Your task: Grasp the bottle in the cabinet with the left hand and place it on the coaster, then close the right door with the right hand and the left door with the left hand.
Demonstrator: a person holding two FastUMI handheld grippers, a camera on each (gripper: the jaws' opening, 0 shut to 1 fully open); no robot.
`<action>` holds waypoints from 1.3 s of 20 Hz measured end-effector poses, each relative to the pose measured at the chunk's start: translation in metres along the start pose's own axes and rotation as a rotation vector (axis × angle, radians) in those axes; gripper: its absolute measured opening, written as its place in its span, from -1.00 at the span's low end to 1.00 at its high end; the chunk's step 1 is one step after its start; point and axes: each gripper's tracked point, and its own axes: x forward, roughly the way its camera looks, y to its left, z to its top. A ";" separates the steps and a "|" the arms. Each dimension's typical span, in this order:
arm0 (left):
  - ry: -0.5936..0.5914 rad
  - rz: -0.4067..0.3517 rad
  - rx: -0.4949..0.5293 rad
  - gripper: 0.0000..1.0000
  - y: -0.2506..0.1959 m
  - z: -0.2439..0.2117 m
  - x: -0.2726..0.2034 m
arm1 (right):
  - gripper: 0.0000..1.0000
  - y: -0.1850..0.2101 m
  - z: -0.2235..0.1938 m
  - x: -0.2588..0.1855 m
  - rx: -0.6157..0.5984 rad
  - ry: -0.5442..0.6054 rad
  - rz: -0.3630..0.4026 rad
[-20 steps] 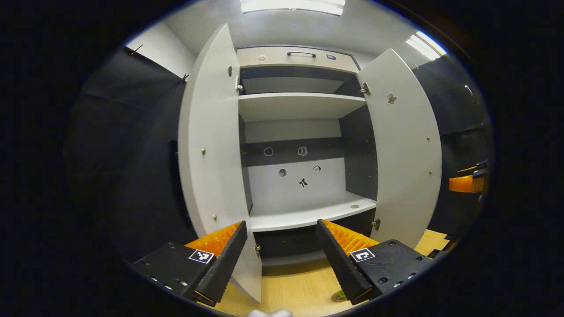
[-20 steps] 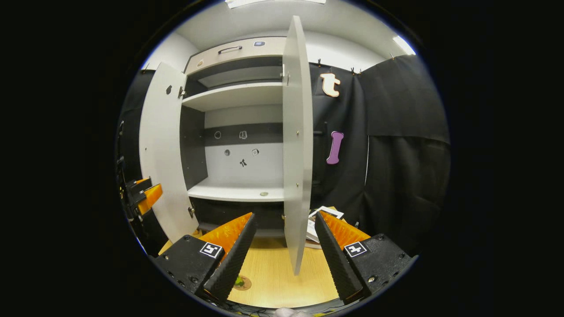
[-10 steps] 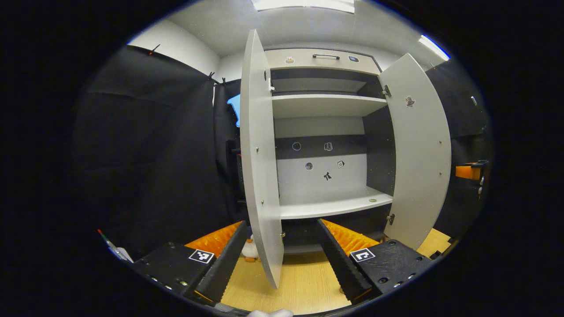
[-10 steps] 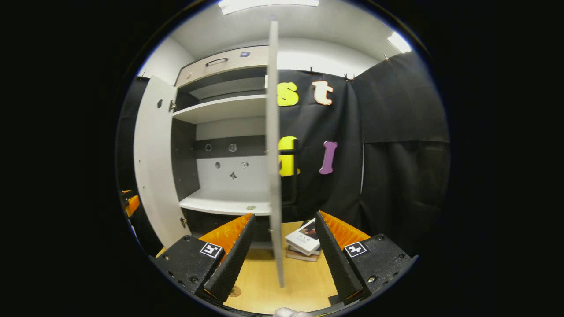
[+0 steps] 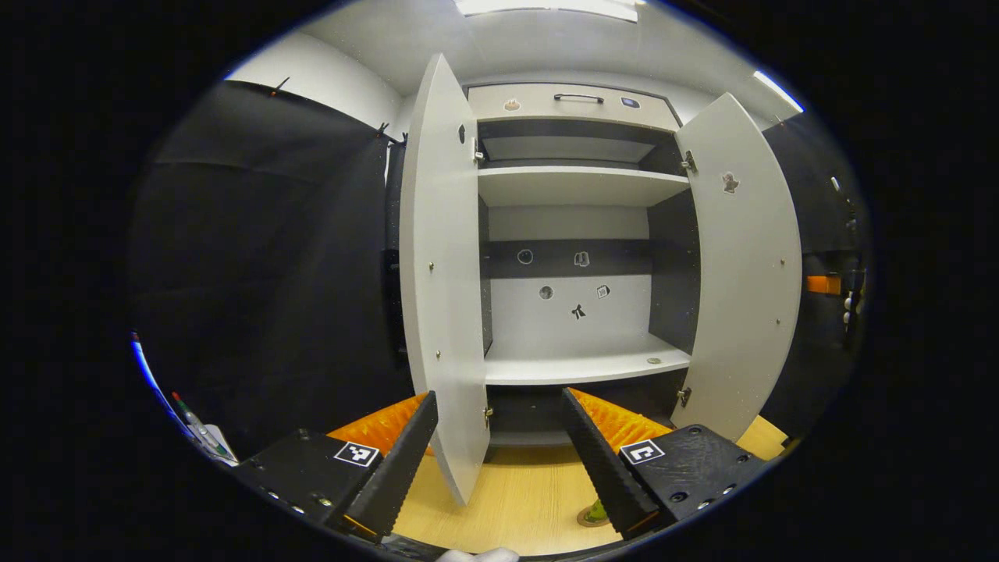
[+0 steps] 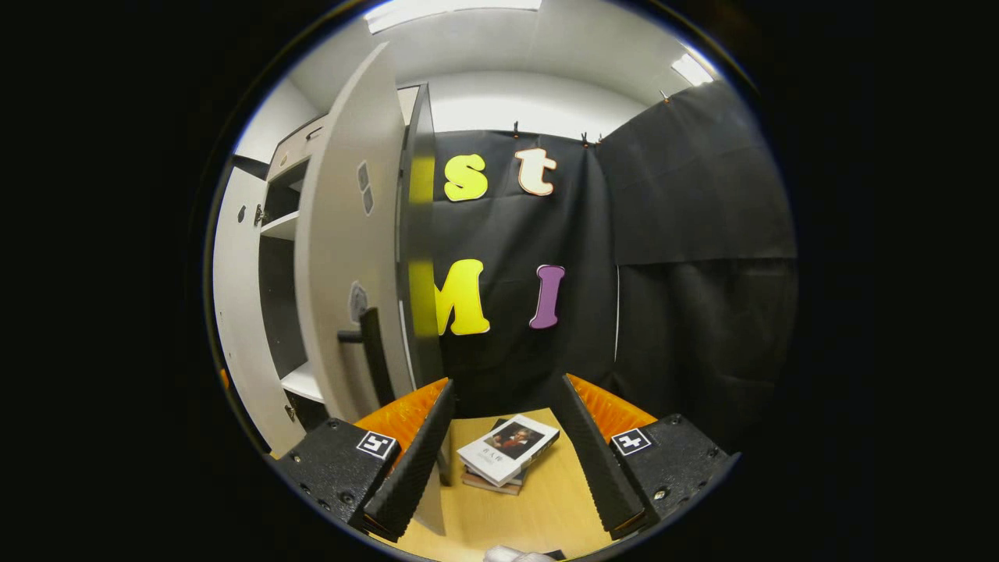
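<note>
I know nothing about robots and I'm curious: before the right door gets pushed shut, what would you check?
1. Bottle standing on coaster: cannot tell, a finger hides most of it.
2. Lower shelf free of the bottle: ok.
3. Right gripper on the outer side of the right door, near its handle: ok.
4. Right gripper open, holding nothing: ok.
5. Left gripper open and empty: ok.

Right gripper (image 6: 499, 437): fingers spread apart, holding nothing.
Pale grey right cabinet door (image 6: 347, 257): partly swung, outer face showing, dark bar handle (image 6: 373, 355) just beyond the left finger.
Pale grey left cabinet door (image 6: 238, 312): open, at far left.
Stack of white-covered books (image 6: 506, 453): on light wooden tabletop (image 6: 531, 507), between the fingers, near its back edge.
</note>
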 end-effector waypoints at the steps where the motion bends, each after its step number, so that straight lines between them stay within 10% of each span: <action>1: 0.005 0.002 -0.006 0.92 -0.002 0.000 -0.001 | 0.65 0.005 0.002 0.004 -0.004 0.003 0.021; 26: 0.030 0.088 -0.001 0.92 -0.016 0.009 -0.011 | 0.58 0.133 -0.008 0.013 -0.067 0.079 0.402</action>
